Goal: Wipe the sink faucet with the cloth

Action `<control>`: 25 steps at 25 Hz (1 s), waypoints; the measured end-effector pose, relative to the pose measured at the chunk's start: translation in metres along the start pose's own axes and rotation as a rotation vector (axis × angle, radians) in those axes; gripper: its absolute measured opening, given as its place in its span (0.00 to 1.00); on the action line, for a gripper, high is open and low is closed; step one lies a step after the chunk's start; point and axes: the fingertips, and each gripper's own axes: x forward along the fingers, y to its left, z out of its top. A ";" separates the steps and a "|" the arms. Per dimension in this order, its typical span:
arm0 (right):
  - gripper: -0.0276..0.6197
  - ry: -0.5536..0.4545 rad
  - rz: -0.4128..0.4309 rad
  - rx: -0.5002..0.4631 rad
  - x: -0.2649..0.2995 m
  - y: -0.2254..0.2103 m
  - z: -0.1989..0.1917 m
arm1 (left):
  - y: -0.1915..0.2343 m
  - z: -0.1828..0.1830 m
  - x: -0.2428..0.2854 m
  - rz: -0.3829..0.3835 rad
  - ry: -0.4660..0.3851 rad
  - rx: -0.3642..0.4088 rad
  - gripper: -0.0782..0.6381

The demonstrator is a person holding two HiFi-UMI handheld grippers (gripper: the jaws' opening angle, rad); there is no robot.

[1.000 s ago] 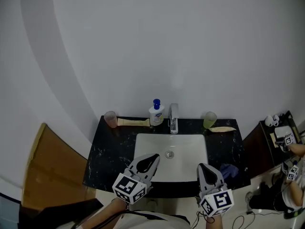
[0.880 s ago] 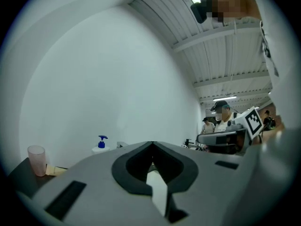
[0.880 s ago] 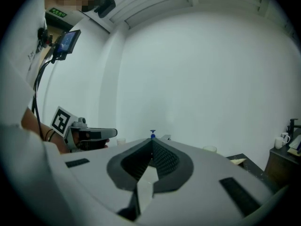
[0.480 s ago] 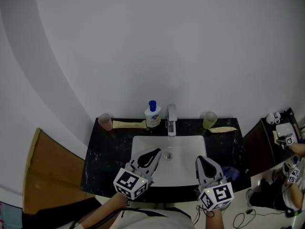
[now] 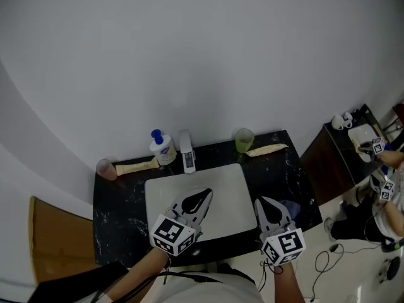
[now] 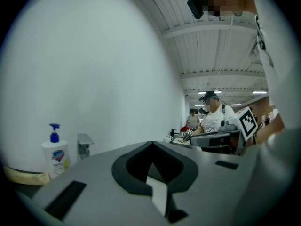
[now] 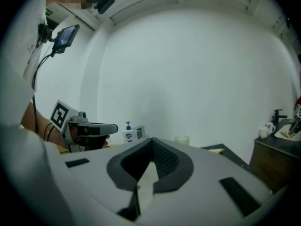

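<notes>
**Head view.** A black counter (image 5: pixel 120 213) with a white sink (image 5: pixel 224 185) is sitting against a pale wall. The faucet (image 5: pixel 187 150) is standing at the sink's back rim, with a soap bottle (image 5: pixel 162 149) just to its left. A pink cup (image 5: pixel 106 168) is standing at the counter's far left, and a green cup (image 5: pixel 243 139) is standing to the faucet's right. The cloth (image 5: pixel 293 208), blue, is lying on the counter to the right of the sink. It is partly hidden behind the right gripper (image 5: pixel 264 204). The left gripper (image 5: pixel 203 197) is showing over the sink's front half, well apart from the faucet.

**Left gripper view.** The left gripper (image 6: pixel 151 146) is holding its jaws pressed together, with nothing between them. The soap bottle (image 6: pixel 55 153) and faucet (image 6: pixel 84 145) are standing beyond, at left. The right gripper (image 6: pixel 197 138) is showing at right.

**Right gripper view.** The right gripper (image 7: pixel 151 141) is also keeping its jaws pressed together and empty. Past the tip, the soap bottle (image 7: pixel 128 134), faucet (image 7: pixel 140 133) and green cup (image 7: pixel 181 139) are lining up along the wall. The left gripper (image 7: pixel 113 127) is showing at left.
</notes>
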 end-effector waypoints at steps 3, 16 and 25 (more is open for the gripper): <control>0.05 0.038 -0.149 0.035 -0.041 -0.042 -0.025 | -0.041 -0.015 0.039 -0.135 0.030 -0.016 0.11; 0.43 0.275 -0.342 0.111 -0.106 -0.106 -0.123 | -0.153 -0.058 0.099 -0.439 0.131 -0.046 0.11; 0.53 0.498 -0.268 0.065 -0.064 -0.127 -0.173 | -0.126 -0.061 0.084 -0.372 0.149 -0.045 0.11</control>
